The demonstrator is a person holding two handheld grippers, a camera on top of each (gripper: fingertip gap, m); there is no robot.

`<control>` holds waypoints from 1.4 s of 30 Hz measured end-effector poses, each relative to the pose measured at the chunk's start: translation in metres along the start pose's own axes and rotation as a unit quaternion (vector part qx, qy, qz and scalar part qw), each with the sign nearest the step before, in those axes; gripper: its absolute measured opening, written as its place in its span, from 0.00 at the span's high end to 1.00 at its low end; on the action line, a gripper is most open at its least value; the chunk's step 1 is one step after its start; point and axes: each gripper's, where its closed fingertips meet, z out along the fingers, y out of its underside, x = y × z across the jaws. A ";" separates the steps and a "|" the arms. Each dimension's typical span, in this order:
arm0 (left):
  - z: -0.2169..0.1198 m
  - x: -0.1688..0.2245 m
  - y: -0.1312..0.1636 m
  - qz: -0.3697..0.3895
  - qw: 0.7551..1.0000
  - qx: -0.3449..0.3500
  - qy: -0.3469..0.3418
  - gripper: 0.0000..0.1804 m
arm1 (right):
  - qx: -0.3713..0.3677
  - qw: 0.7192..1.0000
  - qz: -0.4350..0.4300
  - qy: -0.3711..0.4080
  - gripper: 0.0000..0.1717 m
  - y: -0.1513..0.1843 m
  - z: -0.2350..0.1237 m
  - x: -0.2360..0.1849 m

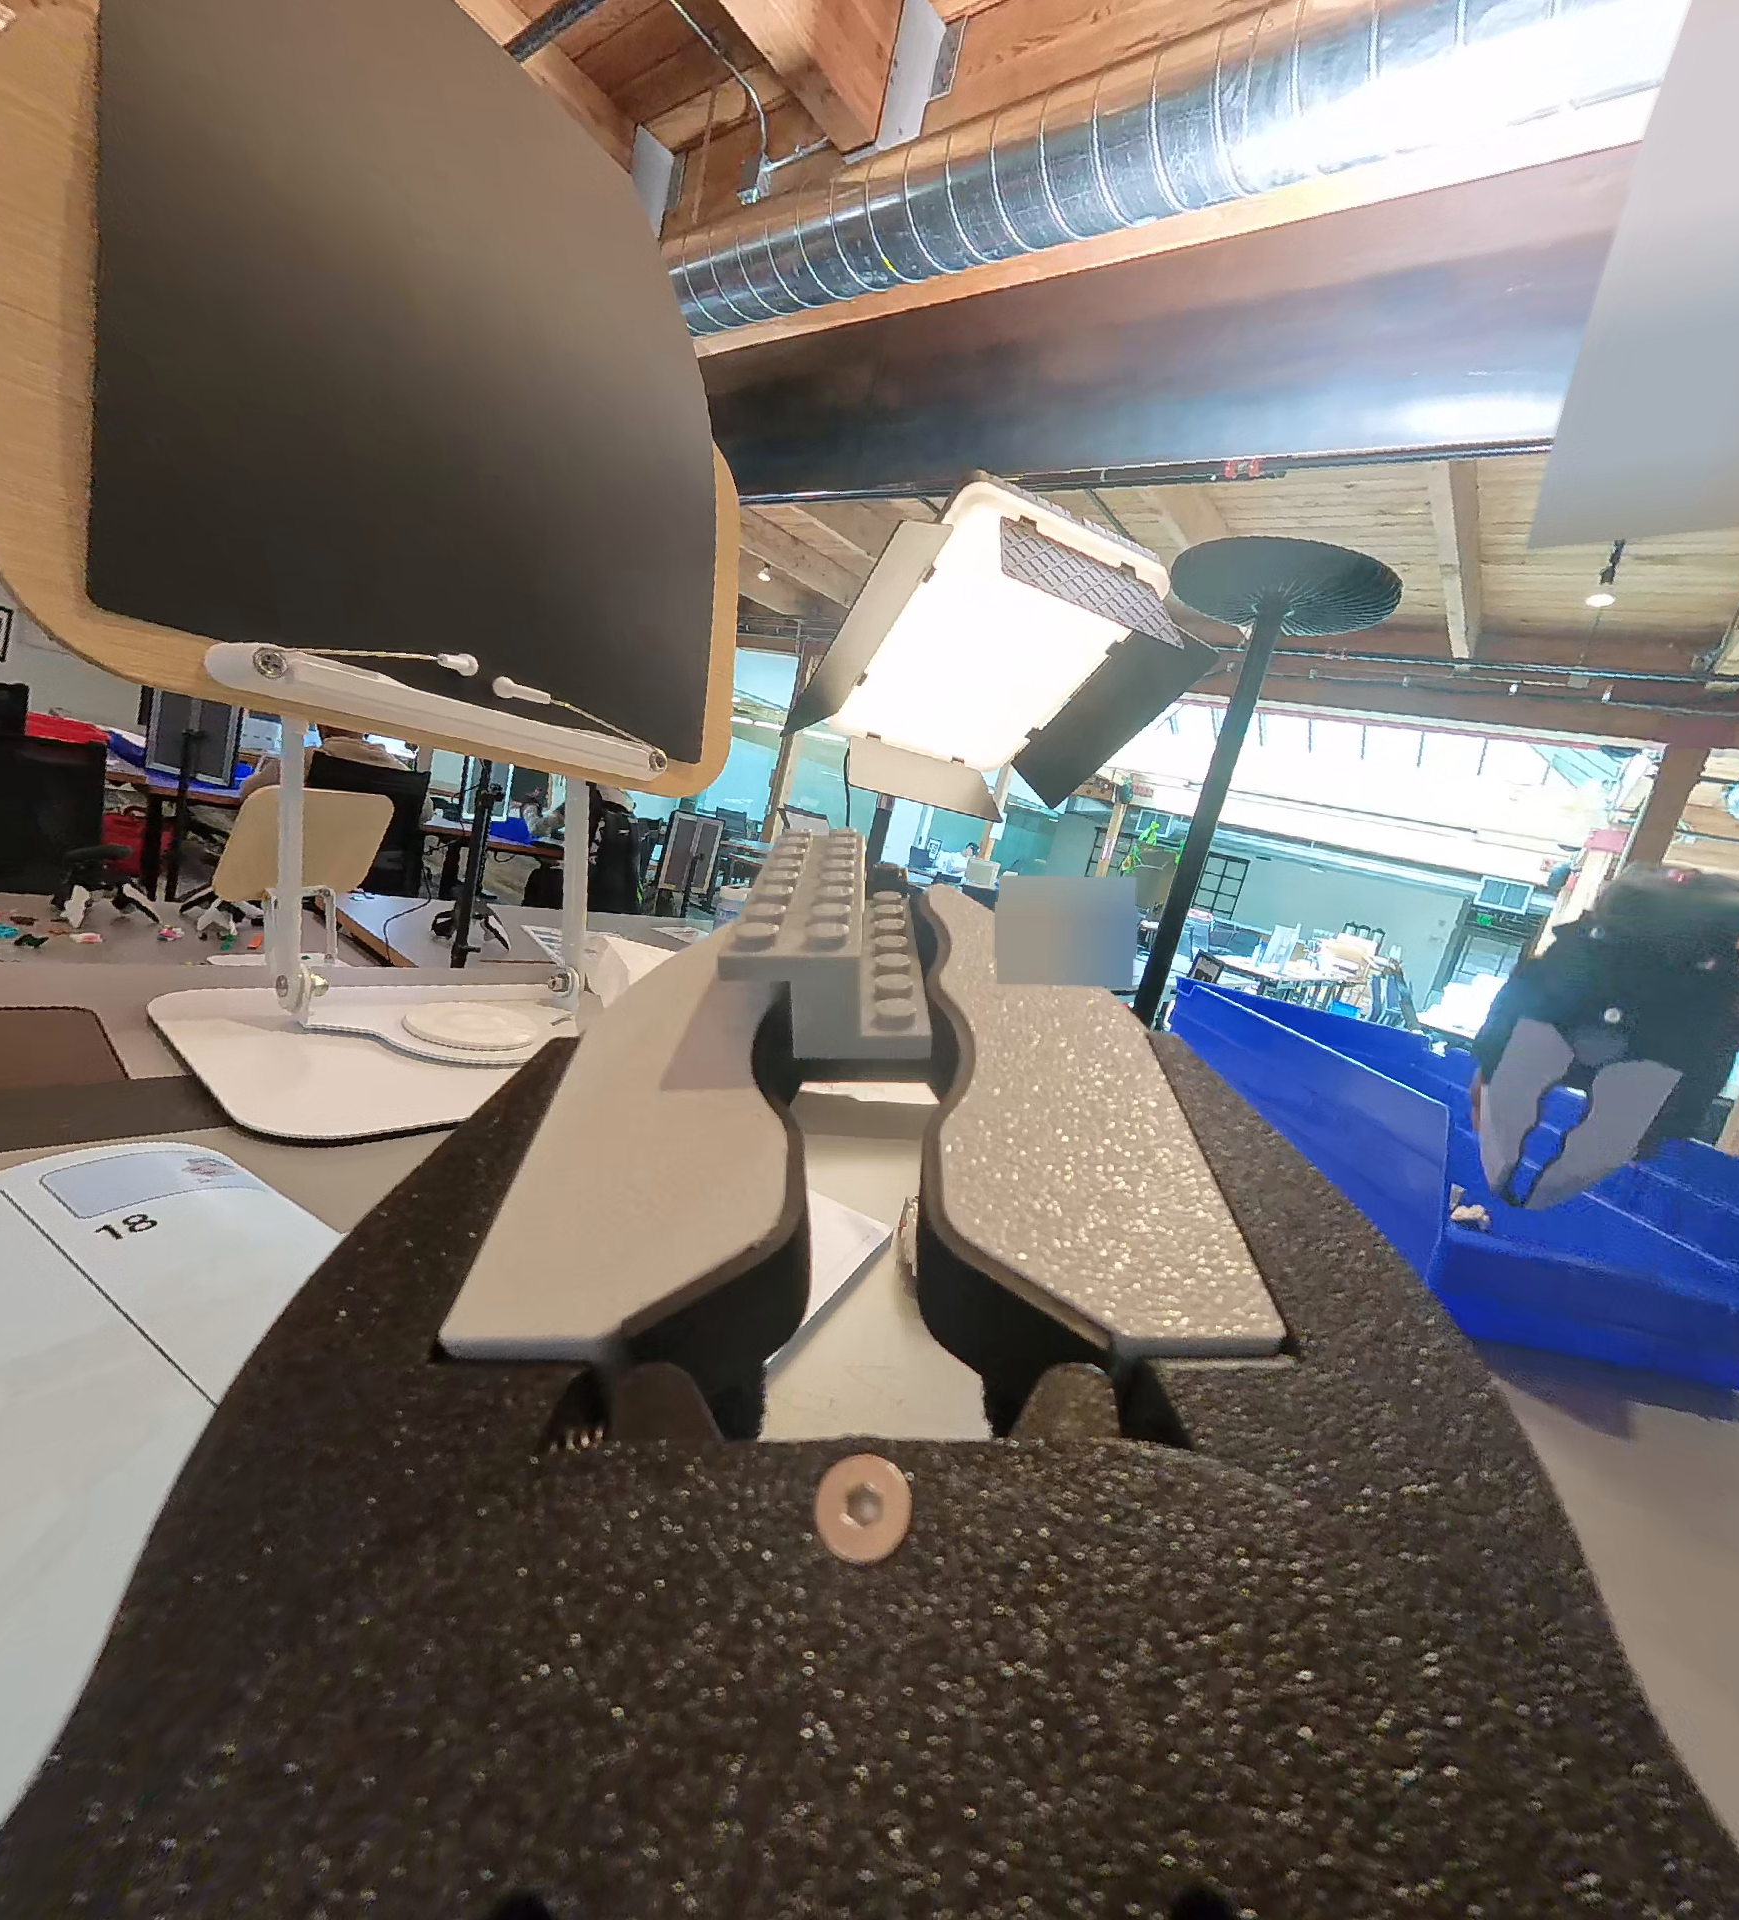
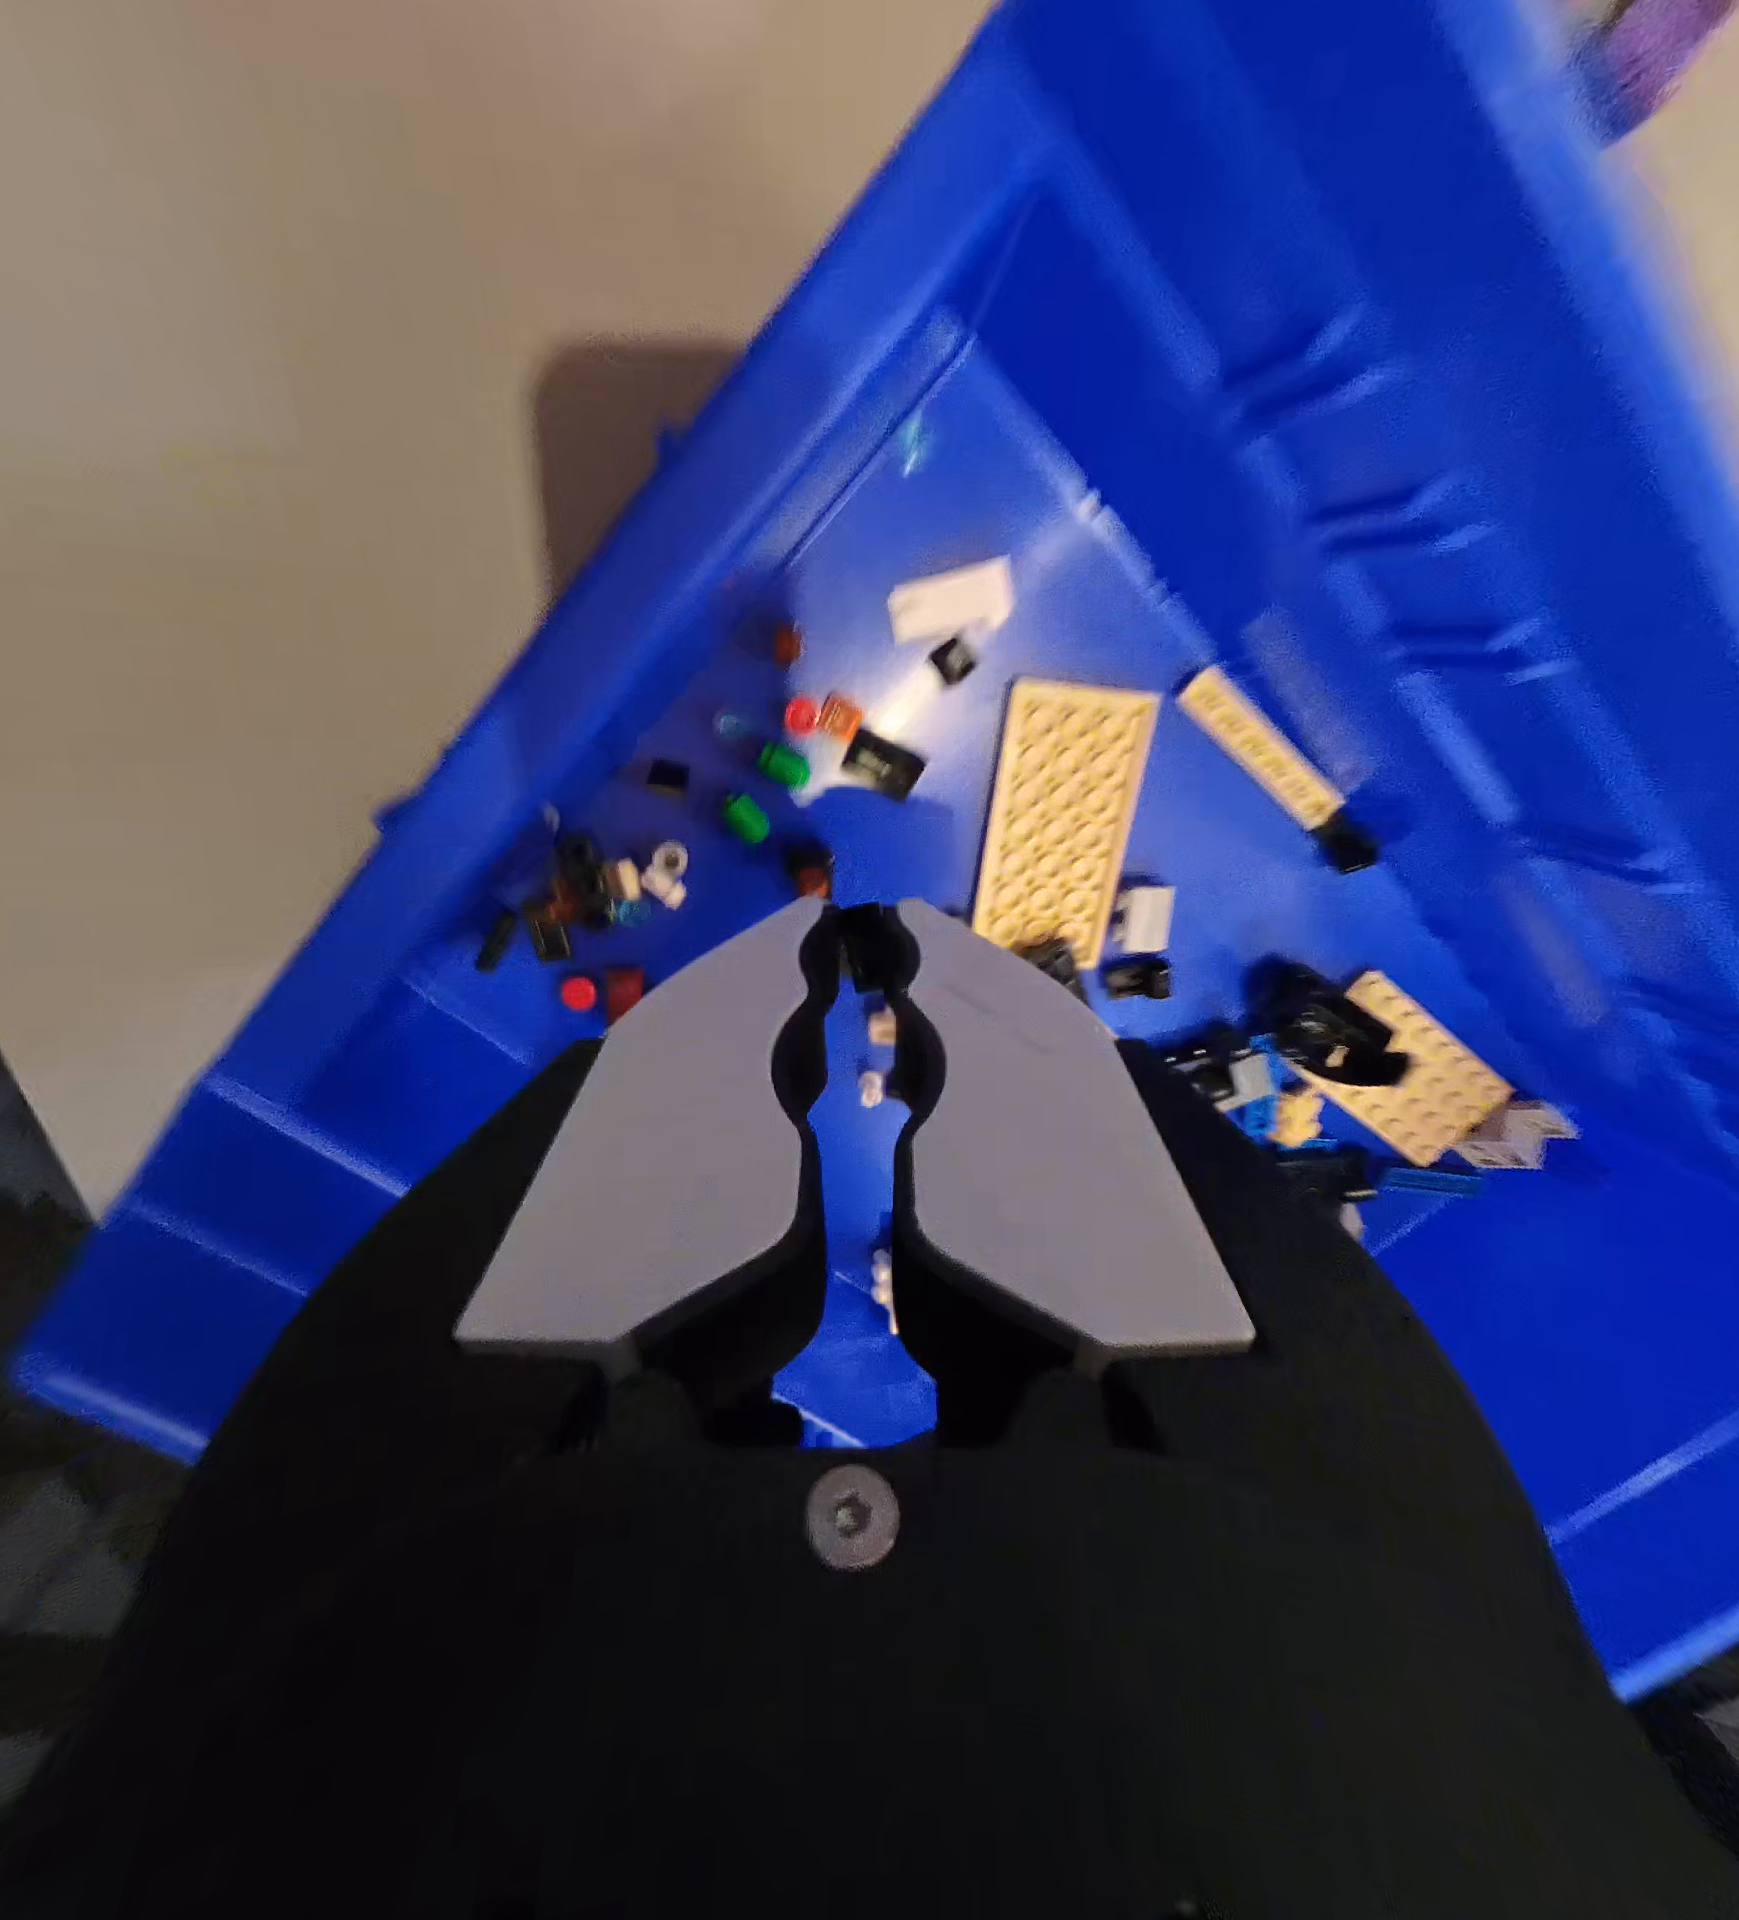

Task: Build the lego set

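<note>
In the left wrist view my left gripper (image 1: 844, 935) is shut on a grey studded brick assembly (image 1: 813, 904). It is a long brick stacked on a second one, and it points away from me above the table. In the right wrist view my right gripper (image 2: 863, 916) hangs over the blue bin (image 2: 1260, 312), its tips closed on a small black piece (image 2: 863, 943). The picture is blurred there. The right gripper also shows in the left wrist view (image 1: 1571, 1143), above the blue bin (image 1: 1364, 1101).
The bin holds tan studded plates (image 2: 1067, 800), green cylinders (image 2: 745, 818), and red, black and white small parts. An open instruction booklet (image 1: 65, 1299) lies at the left. A white stand holding a wood-edged board (image 1: 345, 1039), a lit lamp panel (image 1: 990, 644) and a black pole (image 1: 1208, 831) stand behind. Spacing between my two grippers at the tips: around 45 centimetres.
</note>
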 end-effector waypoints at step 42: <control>0.005 0.003 0.007 -0.020 0.999 -0.025 0.037 0.90 | 0.200 0.942 0.271 0.008 0.89 -0.149 0.012 -0.081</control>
